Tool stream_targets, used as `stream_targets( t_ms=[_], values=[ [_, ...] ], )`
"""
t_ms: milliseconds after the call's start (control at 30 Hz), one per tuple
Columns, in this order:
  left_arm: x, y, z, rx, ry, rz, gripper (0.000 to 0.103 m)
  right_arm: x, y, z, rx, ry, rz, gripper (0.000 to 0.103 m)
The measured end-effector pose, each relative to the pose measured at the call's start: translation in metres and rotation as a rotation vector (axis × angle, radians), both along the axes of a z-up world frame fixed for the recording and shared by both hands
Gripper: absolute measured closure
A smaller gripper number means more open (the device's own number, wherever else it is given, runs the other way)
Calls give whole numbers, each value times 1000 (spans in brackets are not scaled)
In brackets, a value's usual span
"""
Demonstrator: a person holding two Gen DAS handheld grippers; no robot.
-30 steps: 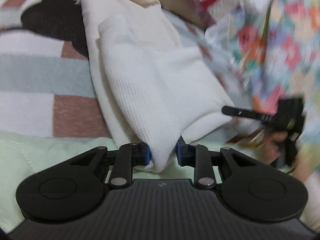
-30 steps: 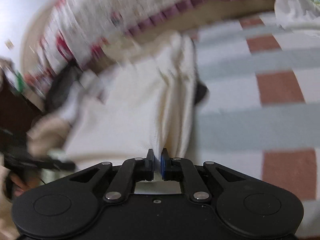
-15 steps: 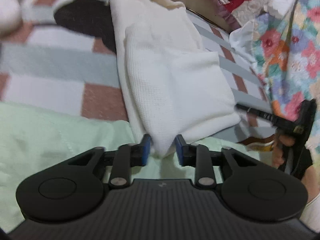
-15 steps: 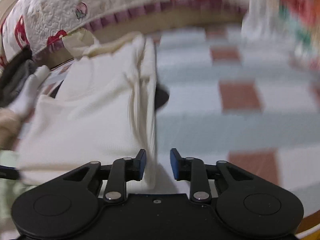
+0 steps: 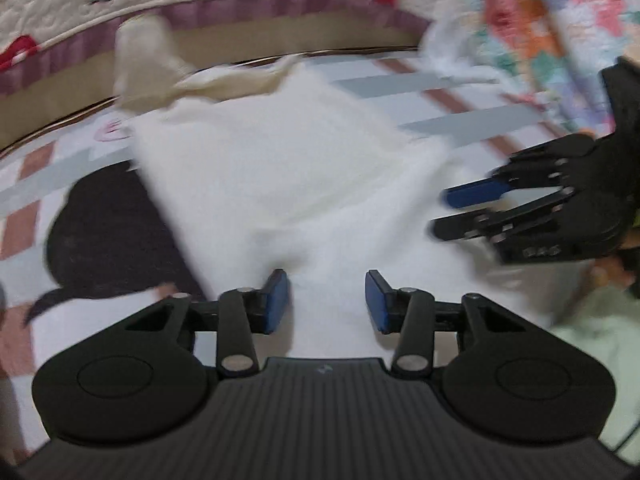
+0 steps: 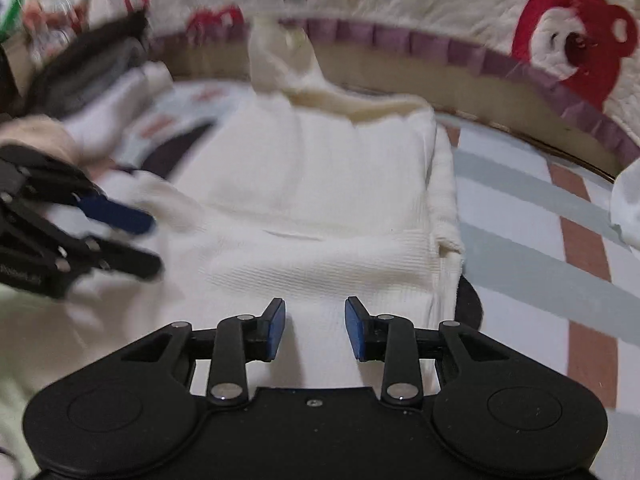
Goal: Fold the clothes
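A cream knit garment lies folded in a rough rectangle on the checked blanket, its collar end toward the quilted edge. My left gripper hovers over the garment's near end, its jaws closing, blue pads apart and pressing nothing. In the right wrist view the garment shows a folded layer across its near half. My right gripper is above that near edge, its jaws opening, with cloth below but none pinched. Each gripper shows in the other's view: the right gripper, the left gripper.
A quilt with red bear prints rises along the far edge. Floral fabric lies at the right, pale green cloth near it. A black shape printed on the blanket sits left of the garment. Dark clothes are piled far left.
Both grippers let go of the garment's edge and their jaws parted. Both swung inward over the garment, so it now lies straight ahead in each view.
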State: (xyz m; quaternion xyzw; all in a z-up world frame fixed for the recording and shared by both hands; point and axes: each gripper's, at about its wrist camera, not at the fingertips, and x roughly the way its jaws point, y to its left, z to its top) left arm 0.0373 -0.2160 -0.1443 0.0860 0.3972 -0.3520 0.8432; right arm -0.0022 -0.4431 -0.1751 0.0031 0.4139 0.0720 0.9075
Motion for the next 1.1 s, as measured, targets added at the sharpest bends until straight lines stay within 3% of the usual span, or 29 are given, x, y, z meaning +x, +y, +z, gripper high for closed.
stream_targets(
  t_ms=[167,233,300,367,467,500,633,700,833,933,1100],
  values=[
    [9,34,-18,-186,25,47,73,13,-48,-7,244,-45,-270,70],
    [7,36,-14,-215,28,54,72,13,-44,-5,192,-43,-269,70],
    [8,37,-10,-265,40,56,60,14,-35,0,120,-44,-252,66],
    [13,39,-7,-305,66,57,59,12,-20,11,50,-84,-207,65],
    [25,39,-12,-265,98,47,60,17,-13,10,14,-79,-169,65],
    [29,38,-15,-249,109,42,64,20,-16,7,21,-59,-183,67],
    [35,46,-14,-259,153,30,65,24,-27,7,63,-8,-256,68],
    [40,52,-9,-273,200,52,64,11,-19,21,96,-28,-272,59],
    [32,69,2,-328,267,114,54,-28,11,47,237,-39,-166,56],
    [28,72,0,-328,293,120,53,-54,40,51,334,-29,-87,56],
    [34,68,-14,-277,306,130,53,-68,92,33,315,37,-17,56]
  ],
)
